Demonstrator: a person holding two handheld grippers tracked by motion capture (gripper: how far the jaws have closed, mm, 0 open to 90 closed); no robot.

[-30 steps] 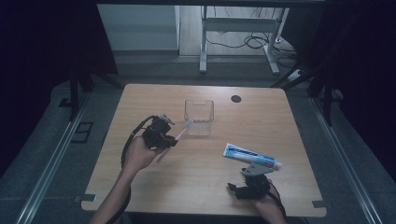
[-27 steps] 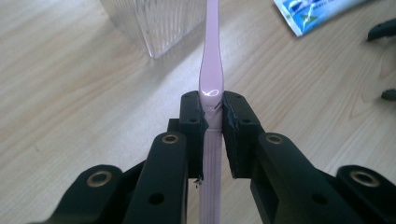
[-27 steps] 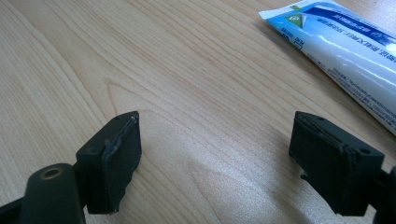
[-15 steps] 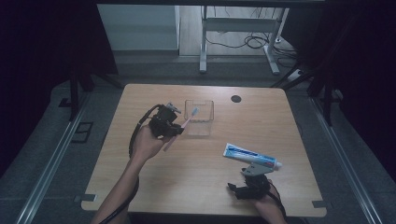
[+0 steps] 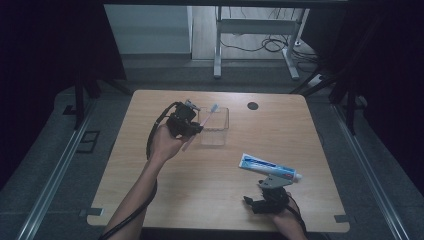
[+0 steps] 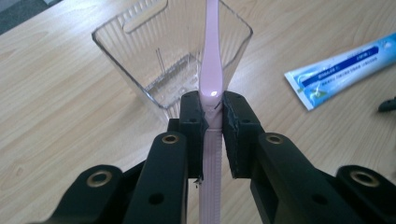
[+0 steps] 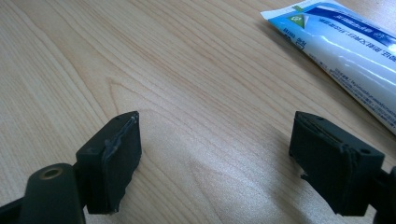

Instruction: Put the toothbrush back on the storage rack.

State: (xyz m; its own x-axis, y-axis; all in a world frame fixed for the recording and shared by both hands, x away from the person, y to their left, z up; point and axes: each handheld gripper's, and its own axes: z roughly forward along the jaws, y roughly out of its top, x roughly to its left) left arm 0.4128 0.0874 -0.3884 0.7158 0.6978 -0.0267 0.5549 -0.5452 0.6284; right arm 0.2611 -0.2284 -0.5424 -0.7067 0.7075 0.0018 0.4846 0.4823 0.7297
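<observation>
My left gripper (image 6: pixel 213 116) is shut on a pink toothbrush (image 6: pixel 208 65), pinched at its handle between the pads. In the high view the left gripper (image 5: pixel 192 125) holds the toothbrush (image 5: pixel 209 113) tilted, its head over the rim of a clear plastic cup (image 5: pixel 215 127). In the left gripper view the clear cup (image 6: pixel 161 56) stands just beyond the jaws. A blue and white toothpaste tube (image 5: pixel 270 169) lies on the table at the right. My right gripper (image 7: pixel 215 154) rests low on the wood, open, nothing between its pads; the toothpaste tube (image 7: pixel 348 56) lies just beyond its right jaw.
The wooden table (image 5: pixel 125 165) has a dark round hole (image 5: pixel 253 105) near its far edge. Metal desk legs and cables (image 5: pixel 260 45) stand on the floor beyond. Rails run along both sides of the table.
My left gripper has carried the toothbrush up and toward the cup, bringing its head over the rim. The right gripper has stayed still.
</observation>
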